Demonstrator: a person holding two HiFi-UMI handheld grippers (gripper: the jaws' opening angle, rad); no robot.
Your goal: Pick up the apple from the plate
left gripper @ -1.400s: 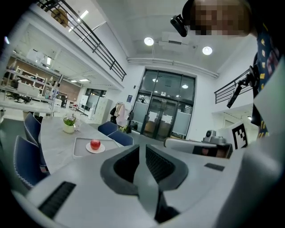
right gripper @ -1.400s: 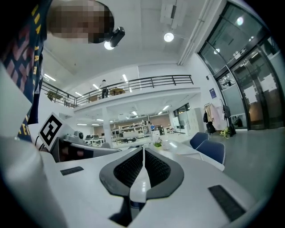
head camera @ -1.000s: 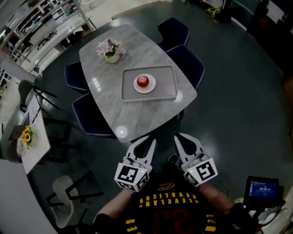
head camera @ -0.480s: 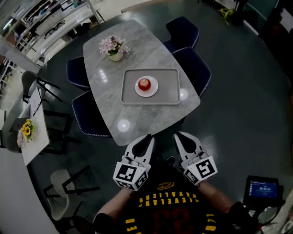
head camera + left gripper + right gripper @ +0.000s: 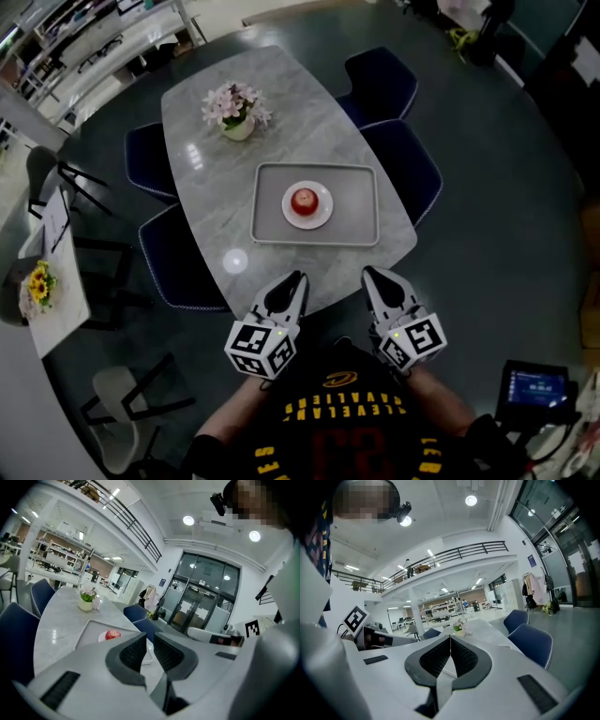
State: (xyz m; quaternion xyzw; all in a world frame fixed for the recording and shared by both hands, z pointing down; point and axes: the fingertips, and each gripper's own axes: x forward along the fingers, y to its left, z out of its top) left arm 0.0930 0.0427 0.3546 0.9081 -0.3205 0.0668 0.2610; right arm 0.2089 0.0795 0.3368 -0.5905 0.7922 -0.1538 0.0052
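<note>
Nearer table (image 5: 206, 159) than before | left gripper (image 5: 293, 281) pointing forward, jaws slightly apart | right gripper (image 5: 375, 276) alongside, jaws closed

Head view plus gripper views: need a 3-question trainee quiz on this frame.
1. True or false: the apple lies straight on the tray, with no plate under it.
2. What else stands on the table, beyond the tray? A) flowers B) a laptop C) a bottle
3. Fill in: the left gripper has its jaws slightly apart and empty; the right gripper has them ____.

Key: 1 false, it sits on a plate on the tray; 2 A; 3 together.
</note>
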